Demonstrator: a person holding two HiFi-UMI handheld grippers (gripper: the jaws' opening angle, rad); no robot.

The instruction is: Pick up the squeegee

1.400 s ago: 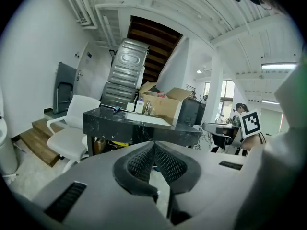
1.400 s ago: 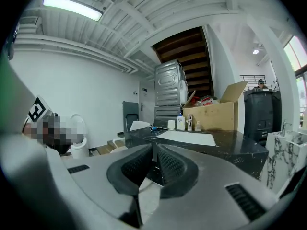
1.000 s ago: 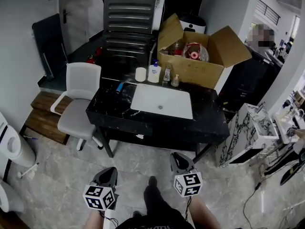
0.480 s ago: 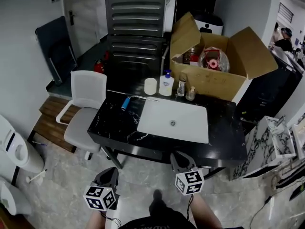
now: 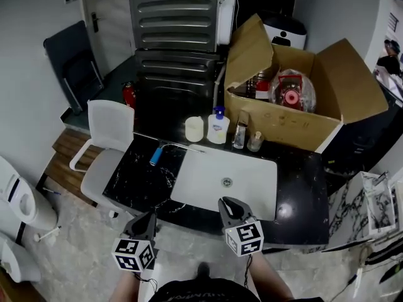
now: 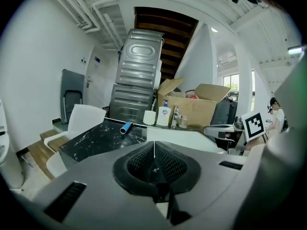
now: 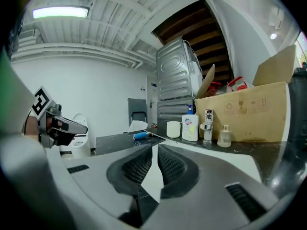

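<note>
Left gripper [image 6: 154, 146]: pads pressed together, only a hairline between them, nothing in there. Right gripper [image 7: 152, 150]: jaws a narrow slit apart, also empty, with white sink showing through the slit.

From the head view, my left gripper [image 5: 150, 218] sits at the near edge of the black counter [image 5: 135, 181]. My right gripper [image 5: 228, 204] is over the near rim of the white sink [image 5: 201, 178]. Both point toward the back of the counter.

The squeegee [image 5: 156, 155] is untouched. Its blue handle lies flat on the counter, just left of the sink's back left corner, and a thin bar runs right from it along the sink's back edge. It's well apart from both grippers. It shows in the left gripper view [image 6: 126, 127] and the right gripper view [image 7: 140, 135], ahead of the tips.

Behind the sink there's a row: white cup [image 5: 194, 129], soap pump bottle [image 5: 218, 126], faucet [image 5: 240, 134], small bottle [image 5: 255, 142]. An open cardboard box [image 5: 283, 121] stands behind those. A white chair [image 5: 107, 137] is at the counter's left end.
</note>
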